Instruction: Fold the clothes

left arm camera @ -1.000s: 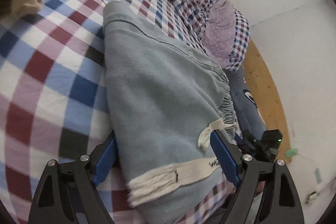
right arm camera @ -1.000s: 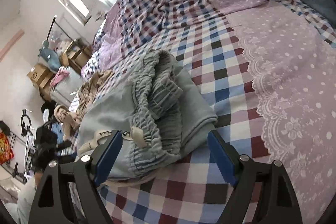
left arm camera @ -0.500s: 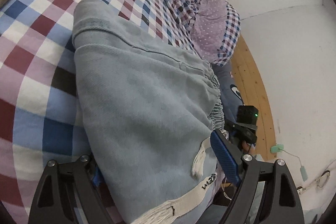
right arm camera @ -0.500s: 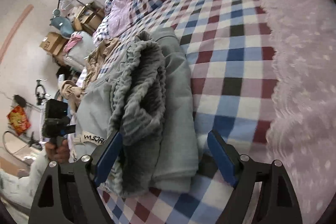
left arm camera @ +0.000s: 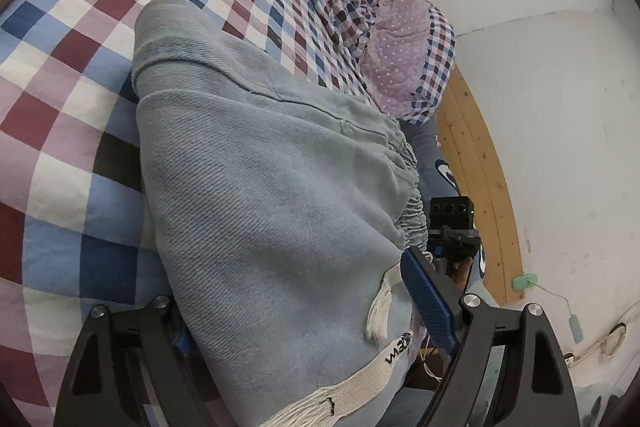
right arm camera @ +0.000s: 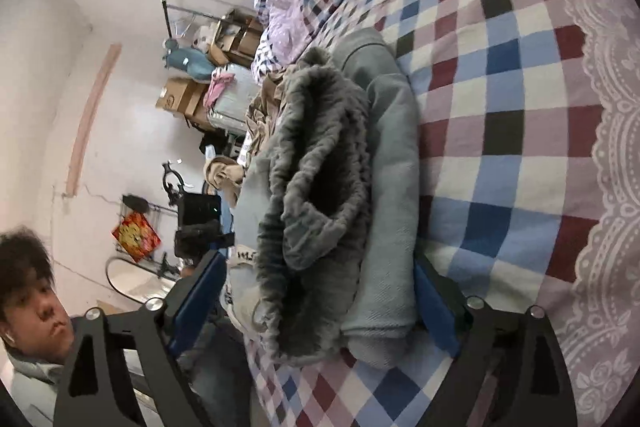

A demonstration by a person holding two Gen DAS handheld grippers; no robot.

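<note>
Both grippers have pushed in around the folded grey-blue trousers on the bed. The left gripper and right gripper hold their fingers wide, straddling the bundle's two ends. It looks ready to be lifted away.

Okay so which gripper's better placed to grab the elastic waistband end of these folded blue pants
Right, probably. The gathered waistband bulges up between the open fingers of the right gripper. The left gripper straddles the flat side of the pants, the waistband off by its right finger.

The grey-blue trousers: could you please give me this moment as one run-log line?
stage: folding | item: grey-blue trousers folded on checked bedsheet | left tongs: open, straddling trousers | right tongs: open, straddling waistband end
</note>
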